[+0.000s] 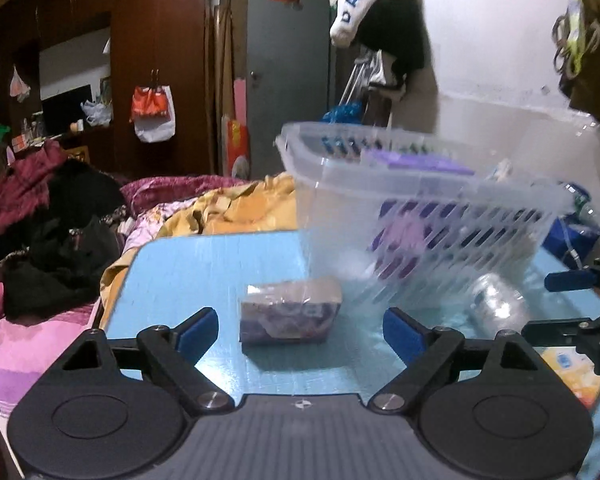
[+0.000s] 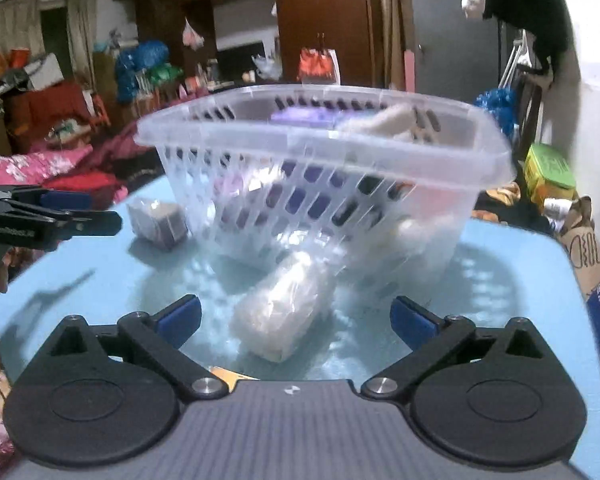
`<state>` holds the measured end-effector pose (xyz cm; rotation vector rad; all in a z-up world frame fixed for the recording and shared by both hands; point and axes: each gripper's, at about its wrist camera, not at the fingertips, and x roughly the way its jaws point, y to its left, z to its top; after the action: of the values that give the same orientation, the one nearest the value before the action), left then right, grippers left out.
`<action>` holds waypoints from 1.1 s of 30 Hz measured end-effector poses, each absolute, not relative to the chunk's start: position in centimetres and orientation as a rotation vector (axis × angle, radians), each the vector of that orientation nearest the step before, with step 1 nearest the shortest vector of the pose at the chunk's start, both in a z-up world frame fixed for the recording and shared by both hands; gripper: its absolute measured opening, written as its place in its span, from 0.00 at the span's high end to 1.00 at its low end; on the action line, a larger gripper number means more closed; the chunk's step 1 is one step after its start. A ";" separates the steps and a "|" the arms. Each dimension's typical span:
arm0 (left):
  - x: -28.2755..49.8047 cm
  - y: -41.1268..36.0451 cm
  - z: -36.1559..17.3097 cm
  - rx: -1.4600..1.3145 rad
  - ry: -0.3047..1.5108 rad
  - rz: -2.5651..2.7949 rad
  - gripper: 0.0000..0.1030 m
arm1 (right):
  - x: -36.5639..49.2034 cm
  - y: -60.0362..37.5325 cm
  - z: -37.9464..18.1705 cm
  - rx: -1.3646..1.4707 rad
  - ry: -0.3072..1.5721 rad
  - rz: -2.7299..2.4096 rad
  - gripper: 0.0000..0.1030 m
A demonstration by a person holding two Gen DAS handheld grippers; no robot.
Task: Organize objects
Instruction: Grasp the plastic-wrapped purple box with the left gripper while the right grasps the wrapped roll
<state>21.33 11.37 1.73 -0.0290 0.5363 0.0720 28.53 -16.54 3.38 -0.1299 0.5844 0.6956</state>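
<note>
A clear slatted plastic basket [image 1: 432, 200] [image 2: 324, 152] stands on the light blue table [image 1: 204, 264] [image 2: 100, 272] and holds purple and white items. A small wrapped purple packet [image 1: 290, 312] lies just ahead of my left gripper [image 1: 300, 330], which is open with the packet between its fingers' line. The packet also shows in the right wrist view [image 2: 158, 222]. A clear bag of white material [image 2: 284, 312] [image 1: 496, 300] lies in front of the basket, just ahead of my open right gripper [image 2: 296, 316] [image 1: 576, 304].
A bed piled with clothes and blankets [image 1: 60, 216] lies beyond the table's left edge. A yellow-orange packet [image 1: 576, 372] lies at the table's right. A green box [image 2: 550, 172] and bags stand off the table's far right.
</note>
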 end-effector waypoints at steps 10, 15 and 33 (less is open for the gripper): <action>23.5 11.7 0.3 -0.068 0.565 0.084 0.11 | 27.3 -14.4 1.5 -0.138 0.620 0.696 0.13; 24.3 10.7 -0.1 -0.040 0.579 0.112 0.11 | 26.8 -14.3 1.4 -0.149 0.615 0.674 0.24; 23.3 9.9 -0.9 -0.007 0.562 0.126 0.70 | 26.2 -16.4 2.0 -0.166 0.575 0.715 0.44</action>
<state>23.26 9.89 -0.88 -0.0072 0.5621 0.1259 26.21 -16.41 1.99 -0.1657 0.5749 0.7148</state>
